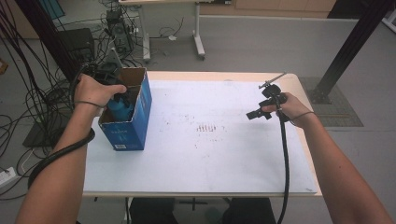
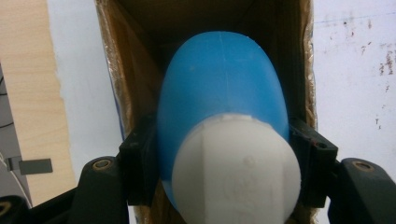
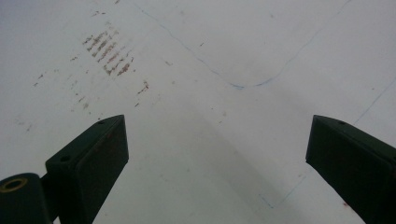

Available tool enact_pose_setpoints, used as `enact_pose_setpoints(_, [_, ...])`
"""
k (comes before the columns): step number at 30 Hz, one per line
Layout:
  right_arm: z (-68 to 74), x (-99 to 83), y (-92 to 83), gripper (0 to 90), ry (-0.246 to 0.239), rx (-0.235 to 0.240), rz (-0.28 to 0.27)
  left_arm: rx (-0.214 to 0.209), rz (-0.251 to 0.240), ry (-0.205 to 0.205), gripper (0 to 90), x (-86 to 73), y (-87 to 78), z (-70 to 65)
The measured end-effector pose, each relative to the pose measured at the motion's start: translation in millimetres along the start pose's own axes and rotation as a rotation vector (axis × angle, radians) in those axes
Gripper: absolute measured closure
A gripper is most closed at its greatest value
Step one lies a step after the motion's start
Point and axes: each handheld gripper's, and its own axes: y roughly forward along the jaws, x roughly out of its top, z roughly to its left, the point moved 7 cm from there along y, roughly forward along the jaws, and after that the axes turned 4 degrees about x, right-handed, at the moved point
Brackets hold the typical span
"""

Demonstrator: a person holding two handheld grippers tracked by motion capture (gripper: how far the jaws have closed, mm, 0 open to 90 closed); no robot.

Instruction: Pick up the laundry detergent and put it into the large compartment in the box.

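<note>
A: What's at the left?

B: An open-topped blue cardboard box [image 1: 132, 122] stands on the left part of the white-covered table [image 1: 205, 158]. The left gripper [image 1: 119, 95] reaches down into the box from above.

A: Holding anything?

B: Yes. In the left gripper view, its black jaws are clamped on either side of a blue plastic bottle with a white cap [image 2: 224, 116], cap end towards the camera. The bottle sits inside the box, between the brown inner walls.

A: And to the right of the box?

B: Bare tabletop with reddish-brown smudges [image 1: 207, 128], then the right gripper [image 1: 254, 115], well apart from the box. Its jaws stand wide, nothing between them, only the white surface beneath.
</note>
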Motion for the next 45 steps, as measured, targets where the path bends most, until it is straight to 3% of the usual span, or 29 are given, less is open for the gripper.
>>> enact_pose_setpoints(18, [0.7, -0.7, -2.0, 5.3, -0.001, -0.004, -0.003, 0.003, 0.014, -0.005, 37.8, -6.4, 15.8, -0.5])
enact_pose_setpoints(45, [0.9, -1.0, -1.8, 5.3, -0.002, -0.005, 0.001, -0.009, 0.002, -0.021, 37.8, -6.5, 17.6, 2.9])
